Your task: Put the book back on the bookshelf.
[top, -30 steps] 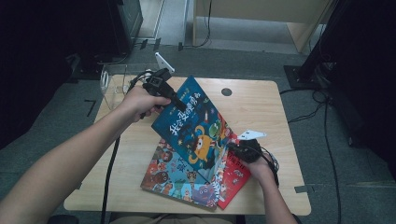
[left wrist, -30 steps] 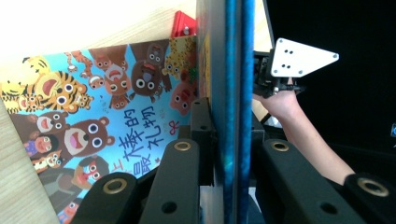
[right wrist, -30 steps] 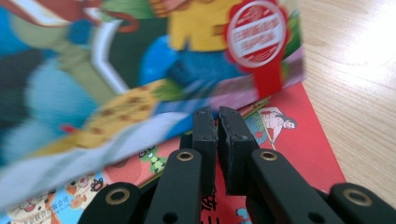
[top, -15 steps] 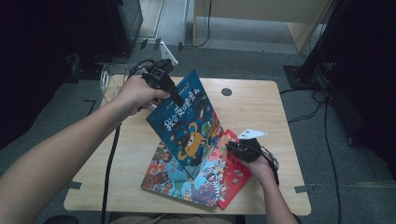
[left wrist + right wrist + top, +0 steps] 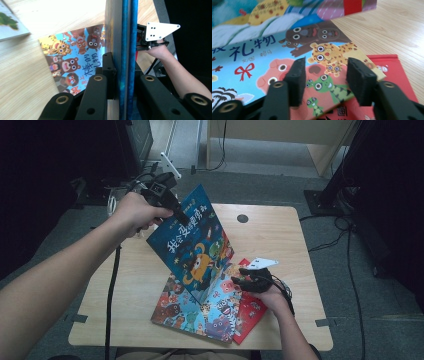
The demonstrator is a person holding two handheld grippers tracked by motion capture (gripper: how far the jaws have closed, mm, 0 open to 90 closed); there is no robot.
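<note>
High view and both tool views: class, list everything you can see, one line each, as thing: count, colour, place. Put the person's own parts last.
Dark blue picture book: one, dark blue with a cartoon creature, lifted at a tilt above the other books, top edge gripped.
Light blue animal book: one, light blue with cartoon animals, flat on the table, on top of the red book.
Red book: one, red, flat at the bottom, sticking out to the right.
Table: one, light wood, with a dark round hole near its far edge.
Left tool: one, black, shut on the dark blue picture book.
Right tool: one, black, jaws just opened, over the light blue animal book.
Forearms: two, entering from below.
</note>
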